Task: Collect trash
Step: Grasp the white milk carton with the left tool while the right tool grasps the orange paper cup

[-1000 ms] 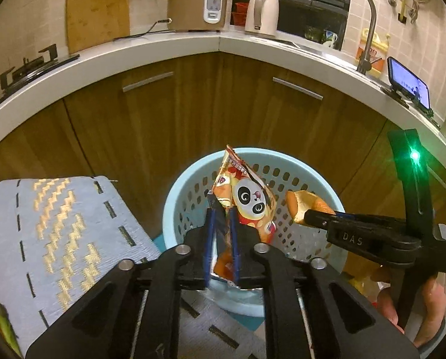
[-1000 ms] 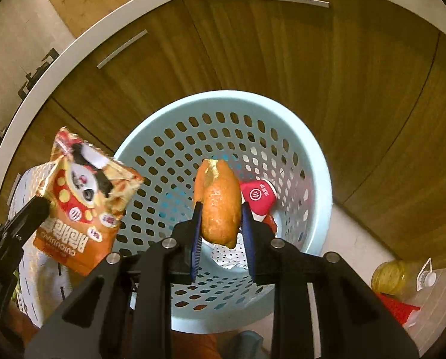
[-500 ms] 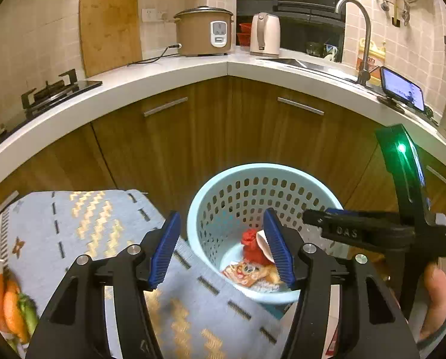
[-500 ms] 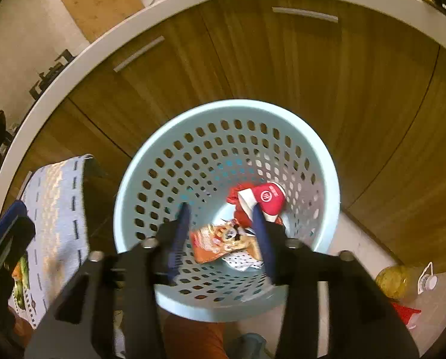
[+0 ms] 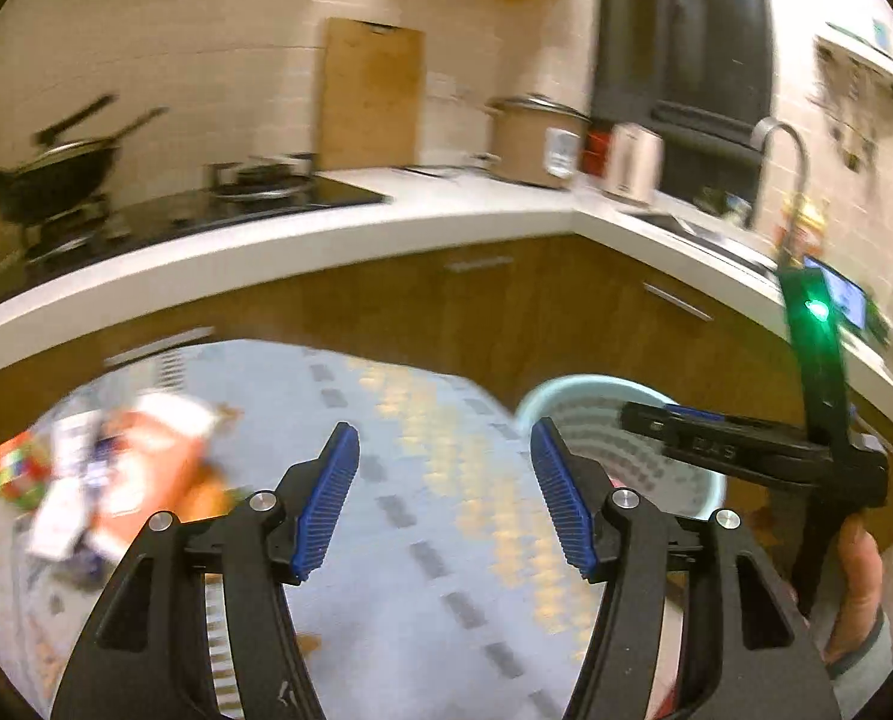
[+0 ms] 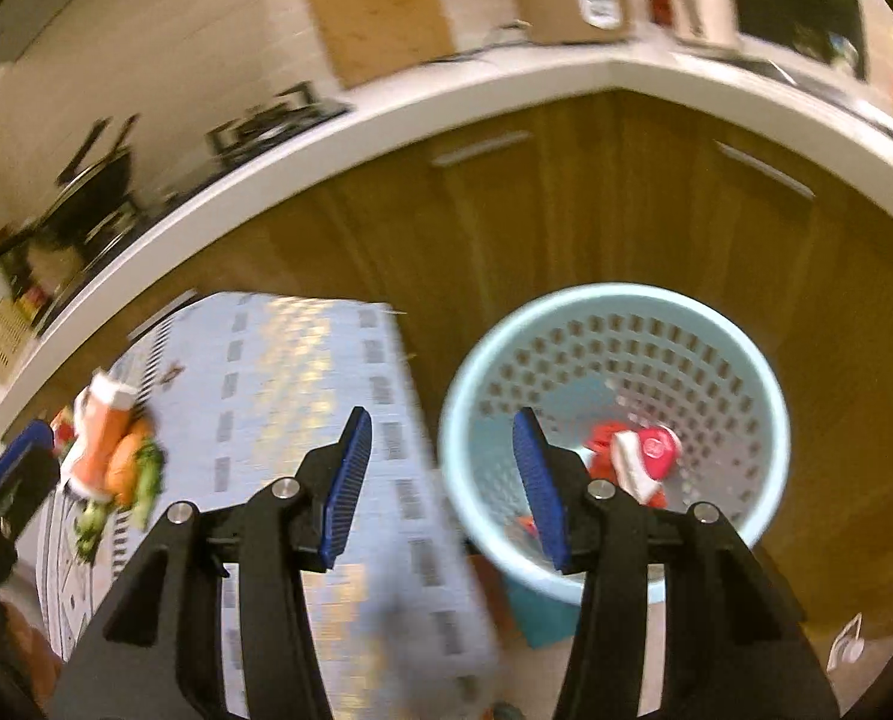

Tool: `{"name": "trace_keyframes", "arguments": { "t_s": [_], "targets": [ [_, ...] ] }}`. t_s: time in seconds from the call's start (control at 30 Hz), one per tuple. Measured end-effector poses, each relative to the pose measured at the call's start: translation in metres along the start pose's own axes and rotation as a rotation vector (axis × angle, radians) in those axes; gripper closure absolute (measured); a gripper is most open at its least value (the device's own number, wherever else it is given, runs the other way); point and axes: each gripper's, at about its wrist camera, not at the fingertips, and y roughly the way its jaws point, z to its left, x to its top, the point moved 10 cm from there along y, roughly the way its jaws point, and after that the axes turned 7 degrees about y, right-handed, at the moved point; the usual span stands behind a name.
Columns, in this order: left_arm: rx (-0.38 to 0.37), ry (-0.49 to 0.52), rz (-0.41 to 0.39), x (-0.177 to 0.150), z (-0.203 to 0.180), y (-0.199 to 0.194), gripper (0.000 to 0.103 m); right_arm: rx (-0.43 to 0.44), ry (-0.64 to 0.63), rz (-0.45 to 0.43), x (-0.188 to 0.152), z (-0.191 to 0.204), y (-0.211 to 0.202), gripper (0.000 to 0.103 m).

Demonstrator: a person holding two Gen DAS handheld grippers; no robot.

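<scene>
My left gripper (image 5: 443, 492) and right gripper (image 6: 440, 483) both have their jaws spread with nothing between them, having just been opening, and the wrappers (image 6: 638, 459) already collected lie at the bottom of the pale blue basket (image 6: 770, 420). The next trash is a blurred heap of packets (image 5: 104, 486) on the grey patterned cloth (image 5: 446, 540), well to the left of the basket, and its long axis I cannot tell. From the basket it lies past both grippers, left and ahead of my left jaws, so I judge my left hand the nearer.
</scene>
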Motion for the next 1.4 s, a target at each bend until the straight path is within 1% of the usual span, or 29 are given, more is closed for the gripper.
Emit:
{"name": "trace_keyframes", "arguments": {
  "t_s": [0.1, 0.2, 0.27, 0.3, 0.33, 0.4, 0.43, 0.5, 0.6, 0.67, 0.73, 0.8, 0.87, 0.97, 1.0, 1.1, 1.17, 1.23, 1.33, 1.4],
  "targets": [
    [0.082, -0.064, -0.003, -0.012, 0.05, -0.022, 0.045, 0.032, -0.081, -0.001, -0.011, 0.046, 0.0, 0.057],
    [0.15, -0.131, 0.004, -0.028, 0.095, -0.04, 0.045, 0.034, -0.17, -0.015, -0.023, 0.081, -0.002, 0.057],
    [0.179, -0.165, 0.017, -0.038, 0.121, -0.046, 0.039, 0.05, -0.225, -0.013, -0.035, 0.11, 0.001, 0.057],
    [0.195, -0.172, 0.03, -0.045, 0.132, -0.049, 0.03, 0.058, -0.237, -0.009, -0.04, 0.118, 0.0, 0.057],
    [0.227, -0.159, 0.06, -0.056, 0.146, -0.053, 0.025, 0.068, -0.259, 0.0, -0.047, 0.132, 0.003, 0.057],
    [0.287, -0.14, 0.09, -0.07, 0.167, -0.059, 0.025, 0.075, -0.294, 0.007, -0.057, 0.15, 0.007, 0.057],
    [0.299, -0.142, 0.101, -0.077, 0.175, -0.062, 0.025, 0.076, -0.306, 0.011, -0.061, 0.157, 0.009, 0.057],
    [0.292, -0.155, 0.13, -0.089, 0.19, -0.064, 0.024, 0.086, -0.33, 0.022, -0.07, 0.173, 0.016, 0.057],
    [0.303, -0.144, 0.16, -0.099, 0.209, -0.057, 0.024, 0.1, -0.366, 0.028, -0.083, 0.195, 0.026, 0.057],
    [0.286, -0.138, 0.183, -0.104, 0.218, -0.046, 0.024, 0.103, -0.397, 0.027, -0.091, 0.206, 0.034, 0.057],
    [0.26, -0.138, 0.204, -0.107, 0.226, -0.033, 0.024, 0.101, -0.402, 0.046, -0.095, 0.211, 0.04, 0.057],
    [0.232, -0.15, 0.223, -0.108, 0.229, -0.02, 0.024, 0.112, -0.399, 0.057, -0.096, 0.217, 0.042, 0.057],
    [0.214, -0.163, 0.243, -0.11, 0.234, -0.006, 0.025, 0.106, -0.403, 0.048, -0.091, 0.225, 0.041, 0.057],
    [0.205, -0.188, 0.262, -0.115, 0.243, 0.01, 0.03, 0.101, -0.407, 0.041, -0.084, 0.235, 0.042, 0.057],
    [0.193, -0.207, 0.266, -0.117, 0.245, 0.016, 0.033, 0.101, -0.41, 0.043, -0.082, 0.24, 0.043, 0.057],
    [0.154, -0.284, 0.255, -0.126, 0.251, 0.022, 0.038, 0.109, -0.416, 0.051, -0.08, 0.253, 0.049, 0.057],
    [0.144, -0.317, 0.253, -0.132, 0.254, 0.024, 0.048, 0.102, -0.414, 0.064, -0.079, 0.261, 0.059, 0.057],
    [0.146, -0.336, 0.245, -0.133, 0.257, 0.023, 0.05, 0.117, -0.399, 0.093, -0.081, 0.269, 0.069, 0.057],
    [0.178, -0.311, 0.227, -0.131, 0.255, 0.02, 0.05, 0.151, -0.355, 0.137, -0.082, 0.277, 0.083, 0.057],
    [0.203, -0.268, 0.208, -0.127, 0.249, 0.016, 0.051, 0.186, -0.303, 0.168, -0.08, 0.281, 0.093, 0.05]
  ]
}}
